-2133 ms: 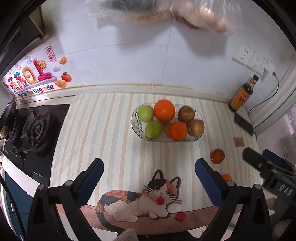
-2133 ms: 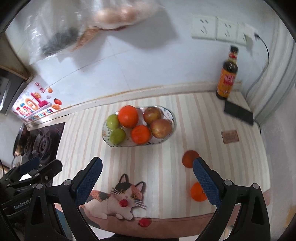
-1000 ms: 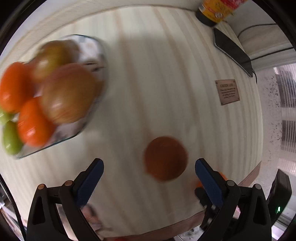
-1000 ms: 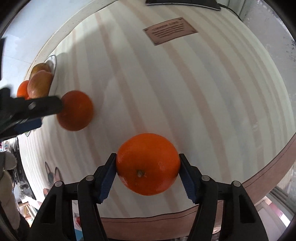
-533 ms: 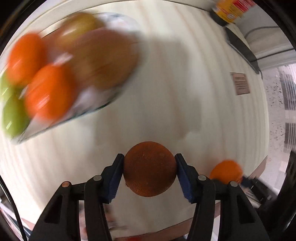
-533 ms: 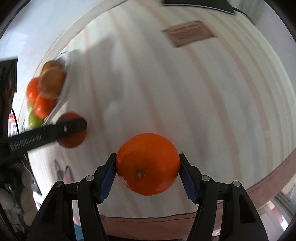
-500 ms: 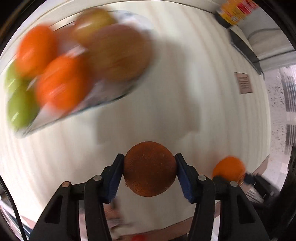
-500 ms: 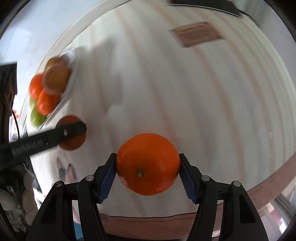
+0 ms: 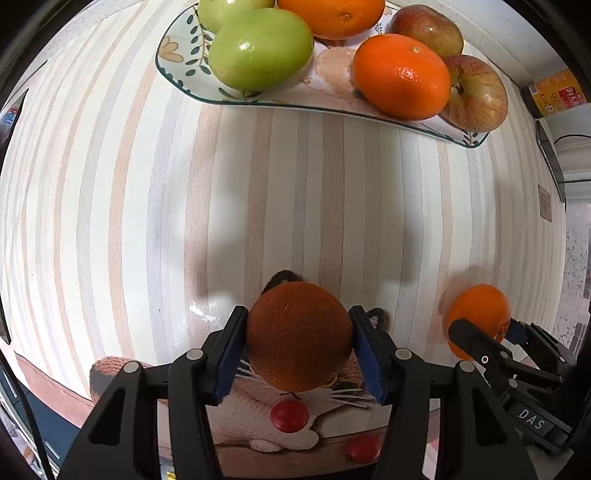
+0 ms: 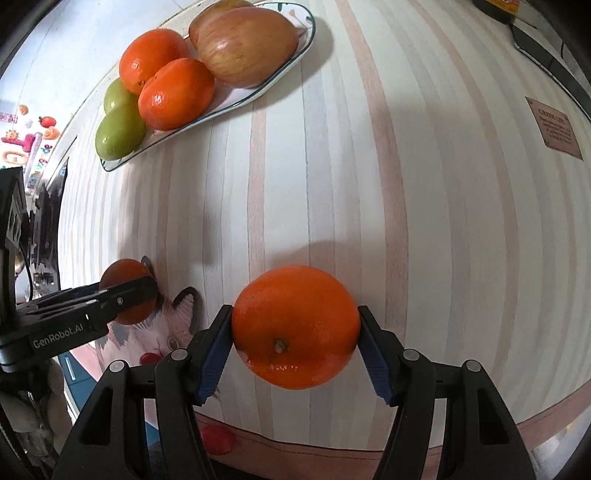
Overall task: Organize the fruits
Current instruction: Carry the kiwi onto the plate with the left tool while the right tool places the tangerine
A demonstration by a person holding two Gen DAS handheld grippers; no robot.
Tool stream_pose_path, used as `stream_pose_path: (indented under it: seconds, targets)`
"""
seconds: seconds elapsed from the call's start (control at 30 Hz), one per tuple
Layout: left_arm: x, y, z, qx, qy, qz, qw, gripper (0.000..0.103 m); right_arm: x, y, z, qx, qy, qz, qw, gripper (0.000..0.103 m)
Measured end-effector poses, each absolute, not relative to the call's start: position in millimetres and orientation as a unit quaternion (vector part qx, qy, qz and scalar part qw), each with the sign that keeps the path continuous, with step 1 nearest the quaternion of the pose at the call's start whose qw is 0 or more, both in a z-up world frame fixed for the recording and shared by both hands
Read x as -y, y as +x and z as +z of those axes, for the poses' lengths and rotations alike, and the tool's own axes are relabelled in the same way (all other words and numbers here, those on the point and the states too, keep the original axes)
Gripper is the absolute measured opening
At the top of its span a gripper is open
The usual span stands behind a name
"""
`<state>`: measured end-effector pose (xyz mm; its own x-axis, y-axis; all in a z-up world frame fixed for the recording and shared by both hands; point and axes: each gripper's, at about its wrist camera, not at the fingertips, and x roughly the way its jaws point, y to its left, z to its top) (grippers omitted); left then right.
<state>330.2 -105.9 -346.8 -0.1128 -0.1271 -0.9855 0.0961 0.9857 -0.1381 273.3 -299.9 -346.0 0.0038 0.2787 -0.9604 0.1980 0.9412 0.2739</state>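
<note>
Across top of left wrist frame, patterned oval plate (image 9: 173, 59) sitting on striped mat (image 9: 110, 206), holding two green fruits (image 9: 260, 48), large orange at top edge (image 9: 332, 16), smaller orange (image 9: 400, 77) and two red apples (image 9: 474, 94) toward upper right; fruits crowding together, touching. Showing same plate (image 10: 291, 62) at upper left of right wrist frame.

Lower centre of left wrist frame: left gripper (image 9: 298, 345) clamping dark rough orange (image 9: 298, 336) between blue pads, covering part of cat print (image 9: 258, 410) on mat; fruit well below plate. Lower right of same frame: right gripper (image 9: 484, 341) pinching bright orange (image 9: 478, 314), black finger crossing its front.

Lower centre of right wrist frame: right gripper (image 10: 295, 343) closing on bright orange (image 10: 295, 326), stem end facing camera. Mid left: left gripper (image 10: 127, 297) gripping dark orange (image 10: 125, 273), partly hiding it. Whether either held fruit is touching mat: cannot tell.

Far right of left wrist frame: bottle (image 9: 554, 94), dark flat slab (image 9: 550, 158), brown label (image 9: 544, 203). Upper right of right wrist frame: label (image 10: 556, 127).
</note>
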Motion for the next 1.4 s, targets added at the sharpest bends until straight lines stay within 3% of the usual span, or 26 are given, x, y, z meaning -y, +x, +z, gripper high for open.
stream_pose_path:
  seconds: [0.57, 0.87, 1.17, 1.4]
  targets:
    - [98.7, 321.4, -339.4, -0.737, -0.016, -0.093, 0.67, 0.053, 313.5, 262.7, -335.5, -0.698, 0.179, 0.01, 0.694, 0.067]
    - [74.9, 337.8, -288.9, -0.703, -0.046, -0.094, 0.703, 0.053, 319.1, 270.3, -313.9, -0.677, 0.204, 0.023, 0.707, 0.067]
    - [37.8, 396.1, -230.5, -0.656, -0.072, -0.071, 0.748, 0.053, 335.4, 333.4, -263.9, -0.627, 0.251, 0.043, 0.737, 0.067]
    - [11.7, 454.9, -240.8, -0.653, -0.066, -0.028, 0.754, 0.053, 360.7, 426.8, -254.9, -0.605, 0.216, -0.005, 0.767, 0.067]
